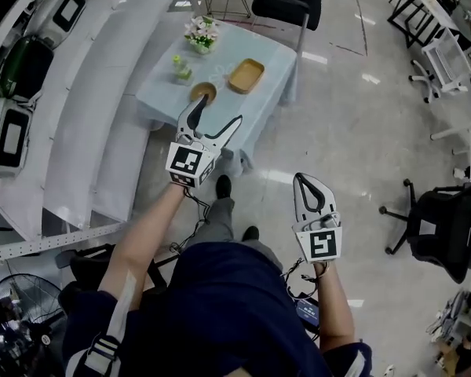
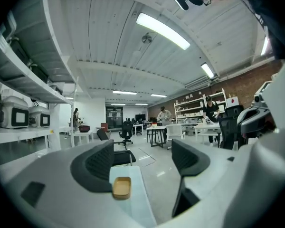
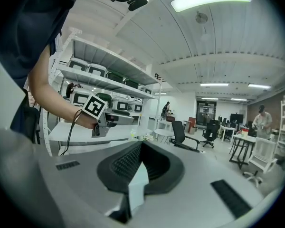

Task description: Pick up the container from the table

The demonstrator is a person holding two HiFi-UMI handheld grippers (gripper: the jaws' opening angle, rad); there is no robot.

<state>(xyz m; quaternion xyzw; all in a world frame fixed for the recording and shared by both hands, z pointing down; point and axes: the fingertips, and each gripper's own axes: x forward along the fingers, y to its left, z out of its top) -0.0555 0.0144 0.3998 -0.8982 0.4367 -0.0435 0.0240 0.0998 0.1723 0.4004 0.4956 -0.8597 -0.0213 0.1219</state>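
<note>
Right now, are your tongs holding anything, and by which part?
Nothing is held. Left tongs open and empty, right tongs shut on nothing; the tan container sits on the table.

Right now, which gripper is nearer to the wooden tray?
Left. The left gripper, jaws open, is by the table, just short of the wooden tray; the right gripper is farther back.

Open-plan office and lab space. Past the fingers [image 2: 100, 164] of the left gripper [image 2: 143, 162], rolling office chairs [image 2: 126, 133] and desks [image 2: 155, 131] on glossy floor [image 2: 157, 174]; left of them, white shelving [image 2: 26, 133] with boxy machines [image 2: 12, 114]; right, brick wall [image 2: 247, 82]; above, strip lights [image 2: 162, 30].
</note>
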